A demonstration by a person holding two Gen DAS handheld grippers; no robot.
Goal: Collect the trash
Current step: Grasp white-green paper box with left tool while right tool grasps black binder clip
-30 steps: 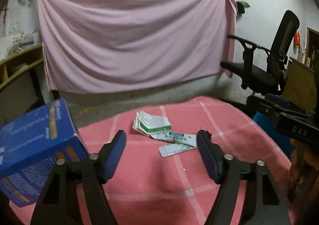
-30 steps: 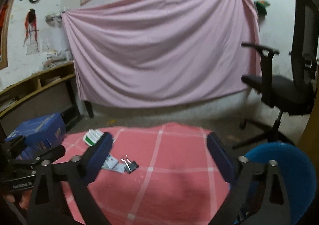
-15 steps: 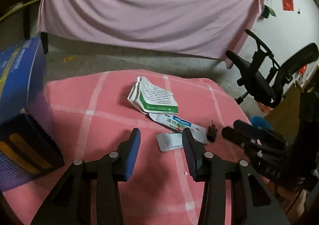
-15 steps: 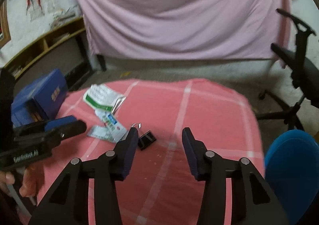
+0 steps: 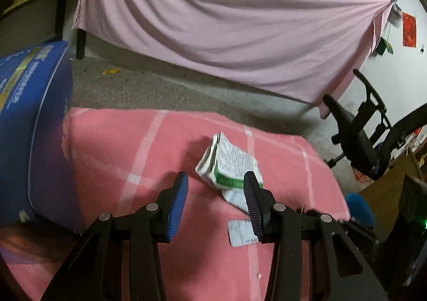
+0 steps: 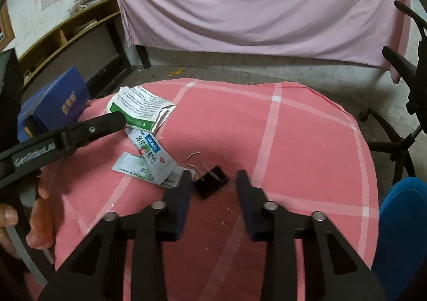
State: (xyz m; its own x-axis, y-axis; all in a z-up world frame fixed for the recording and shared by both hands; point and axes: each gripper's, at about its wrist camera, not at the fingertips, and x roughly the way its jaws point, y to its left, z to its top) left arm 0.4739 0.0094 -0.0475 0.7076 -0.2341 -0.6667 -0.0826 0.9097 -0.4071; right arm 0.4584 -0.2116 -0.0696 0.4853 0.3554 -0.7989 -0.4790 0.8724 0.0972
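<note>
Two grippers, left and right, are narrowing but pinching nothing as we are lowering toward the crumpled leaflet and binder clip.

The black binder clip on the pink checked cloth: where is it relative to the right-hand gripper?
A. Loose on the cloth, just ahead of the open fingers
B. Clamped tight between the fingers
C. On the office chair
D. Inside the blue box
A. The black binder clip lies on the cloth, untouched, just ahead of the right gripper, nearer its left finger.
</note>
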